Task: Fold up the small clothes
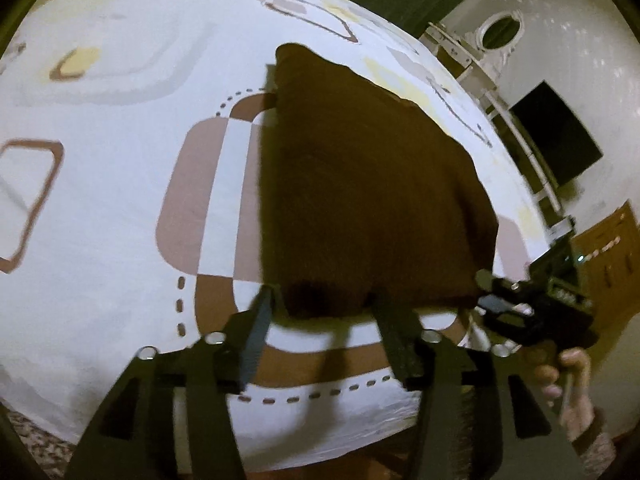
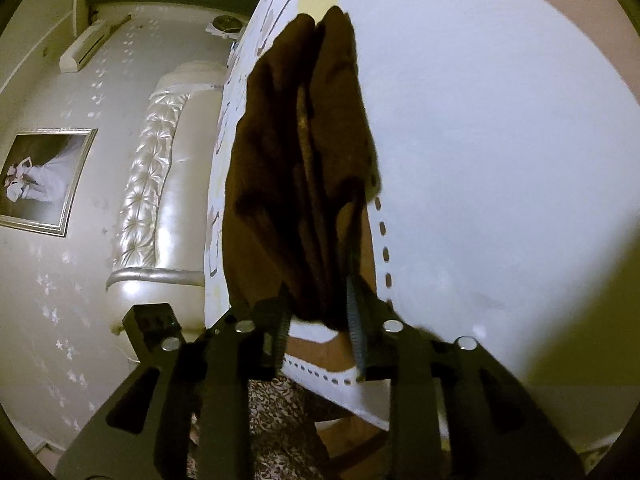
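A dark brown garment (image 1: 368,184) lies spread on the patterned white bedsheet (image 1: 120,200). My left gripper (image 1: 328,312) is open, its two fingers straddling the garment's near edge. My right gripper (image 1: 492,292) shows in the left wrist view at the garment's near right corner. In the right wrist view the right gripper (image 2: 320,316) has its jaws closed around the bunched edge of the brown garment (image 2: 296,168), which hangs in folds and looks lifted off the sheet (image 2: 500,120).
The bed's near edge (image 1: 280,440) runs along the bottom. A padded white headboard (image 2: 160,184) stands at one side, with a framed picture (image 2: 44,180) on the wall. A dark screen (image 1: 556,132) and white shelving (image 1: 520,140) stand beyond the bed.
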Demonstrator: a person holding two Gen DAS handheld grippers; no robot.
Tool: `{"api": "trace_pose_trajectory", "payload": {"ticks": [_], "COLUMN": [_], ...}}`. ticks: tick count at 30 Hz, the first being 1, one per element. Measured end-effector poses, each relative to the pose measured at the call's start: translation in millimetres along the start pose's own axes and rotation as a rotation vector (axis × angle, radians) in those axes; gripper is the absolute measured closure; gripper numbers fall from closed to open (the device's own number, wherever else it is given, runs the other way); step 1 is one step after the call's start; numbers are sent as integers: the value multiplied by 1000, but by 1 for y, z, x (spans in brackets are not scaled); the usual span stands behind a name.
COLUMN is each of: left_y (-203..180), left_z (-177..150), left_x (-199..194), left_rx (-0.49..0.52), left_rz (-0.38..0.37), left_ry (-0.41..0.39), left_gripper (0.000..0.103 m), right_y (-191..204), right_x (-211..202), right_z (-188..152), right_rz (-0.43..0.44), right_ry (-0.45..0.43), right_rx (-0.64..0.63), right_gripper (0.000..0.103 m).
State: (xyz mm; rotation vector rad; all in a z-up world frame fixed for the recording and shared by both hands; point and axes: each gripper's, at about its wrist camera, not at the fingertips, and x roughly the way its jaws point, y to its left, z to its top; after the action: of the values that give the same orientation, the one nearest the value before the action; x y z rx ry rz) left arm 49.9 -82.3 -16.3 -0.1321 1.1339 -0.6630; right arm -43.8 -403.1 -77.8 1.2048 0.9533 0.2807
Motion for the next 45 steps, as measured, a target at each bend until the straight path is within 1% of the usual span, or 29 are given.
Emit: {"api": "trace_pose_trajectory", "payload": {"ticks": [1, 3, 6, 9, 12, 15, 19, 23, 25, 28, 30, 33, 35, 40, 45], "left_y": [-1, -4, -7, -11, -17, -22, -26, -27, -28, -27, -26, -25, -23, -21, -20], "left_z": [-1, -3, -4, -8, -10, -12, -14, -18, -21, -25, -26, -30, -30, -31, -31], "left_x": [-1, -3, -6, -11, -17, -22, -28, -35, -37, -41, -43, -46, -47, -51, -52], "left_rx": [9, 19, 21, 33, 55, 73, 76, 95, 112, 127, 127, 116, 102, 77, 72], "left_rz": [13, 32, 45, 57, 86, 118, 159, 229, 264, 308, 315, 311, 309, 303, 317], "left_ry": [-4, -10, -12, -21, -45, -65, -106, -154, -174, -204, -211, -224, -235, -249, -255], "left_gripper": [43, 41, 36, 34, 30, 28, 23, 21, 19, 18, 18, 17, 17, 17, 17], "right_y": [1, 4, 8, 9, 8, 10, 17, 34, 46, 58, 66, 74, 79, 86, 87], "right_x": [-3, -6, -10, -12, -14, -17, -17, -18, -17, -16, -14, -9, -4, 5, 10], "right_z": [-1, -5, -10, -14, -19, -25, -33, -40, -47, -57, -65, -74, -80, -91, -94], "right_rz": [-3, -9, -15, -30, -37, -47, -92, -203, -296, -398, -477, -573, -625, -695, -705], "right_ry": [-3, -8, -16, -14, -15, -20, -32, -81, -120, -173, -207, -250, -262, -276, -275], "right_rx": [-2, -9, -16, -21, -17, -17, -50, -134, -204, -277, -329, -409, -465, -563, -586], "right_gripper": [70, 60, 50, 46, 43, 40, 40, 37, 33, 30, 24, 22, 19, 17, 16]}}
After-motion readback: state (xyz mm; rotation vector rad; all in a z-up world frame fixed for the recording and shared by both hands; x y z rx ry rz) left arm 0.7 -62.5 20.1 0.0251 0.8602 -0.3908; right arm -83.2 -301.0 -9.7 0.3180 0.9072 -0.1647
